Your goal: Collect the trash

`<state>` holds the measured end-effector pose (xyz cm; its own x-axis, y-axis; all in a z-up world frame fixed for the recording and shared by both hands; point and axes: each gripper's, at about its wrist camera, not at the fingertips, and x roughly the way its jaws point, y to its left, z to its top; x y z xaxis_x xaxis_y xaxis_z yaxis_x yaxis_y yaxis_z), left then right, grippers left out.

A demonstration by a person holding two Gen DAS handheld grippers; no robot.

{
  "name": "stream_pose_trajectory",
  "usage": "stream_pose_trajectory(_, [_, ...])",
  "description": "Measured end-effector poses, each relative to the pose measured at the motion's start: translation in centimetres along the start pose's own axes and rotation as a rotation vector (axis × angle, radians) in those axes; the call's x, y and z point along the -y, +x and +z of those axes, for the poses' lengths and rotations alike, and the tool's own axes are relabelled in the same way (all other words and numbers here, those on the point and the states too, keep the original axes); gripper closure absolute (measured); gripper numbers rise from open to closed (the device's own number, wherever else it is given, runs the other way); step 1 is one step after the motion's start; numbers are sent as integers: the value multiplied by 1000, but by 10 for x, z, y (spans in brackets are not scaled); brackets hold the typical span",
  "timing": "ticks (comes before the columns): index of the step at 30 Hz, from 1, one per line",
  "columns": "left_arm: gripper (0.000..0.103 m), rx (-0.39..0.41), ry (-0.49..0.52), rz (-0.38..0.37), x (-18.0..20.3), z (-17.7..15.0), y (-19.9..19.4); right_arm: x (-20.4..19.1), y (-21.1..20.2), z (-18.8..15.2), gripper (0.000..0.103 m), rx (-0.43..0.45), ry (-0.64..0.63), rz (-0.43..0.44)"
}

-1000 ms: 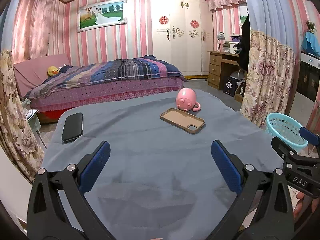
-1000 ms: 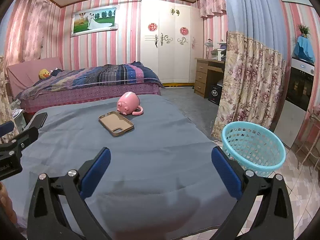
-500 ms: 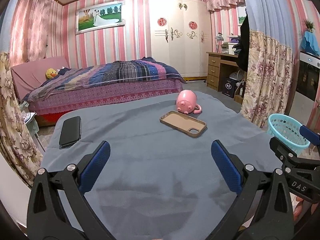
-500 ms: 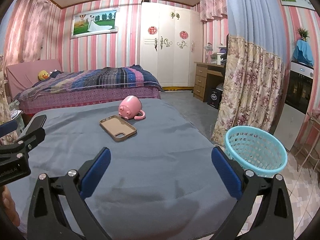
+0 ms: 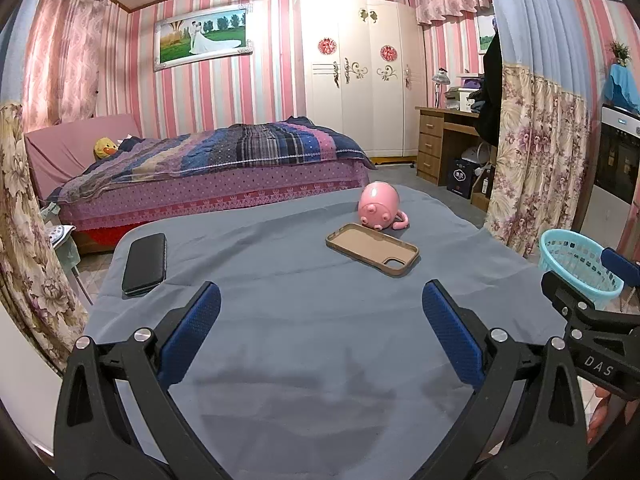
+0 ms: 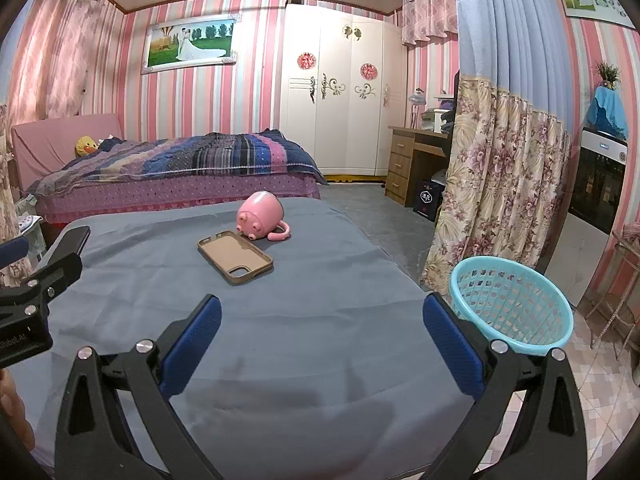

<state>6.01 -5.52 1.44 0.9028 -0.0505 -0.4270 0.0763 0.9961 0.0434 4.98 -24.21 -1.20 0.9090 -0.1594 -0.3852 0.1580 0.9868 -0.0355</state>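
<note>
Both claws hang above the near edge of the grey-clothed surface [image 5: 304,320], the left claw [image 5: 320,320] and the right claw [image 6: 322,322] each spread wide with nothing between their blue pads. No obvious trash shows on the cloth: only a pink pig mug [image 6: 260,216] on its side touching a brown phone case [image 6: 235,256], and a black phone [image 5: 145,263] well apart near the left edge. The teal basket [image 6: 512,304] stands on the floor just beside the surface's right side. The likely slip is mistaking a keepsake for trash, or nudging the phone off the edge.
</note>
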Motion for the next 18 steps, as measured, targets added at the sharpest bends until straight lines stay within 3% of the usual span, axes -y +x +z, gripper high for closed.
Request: stream_pose_trajectory(18, [5,-4,2,13,1,-3,0,3,1,-1,5,6,7,-3])
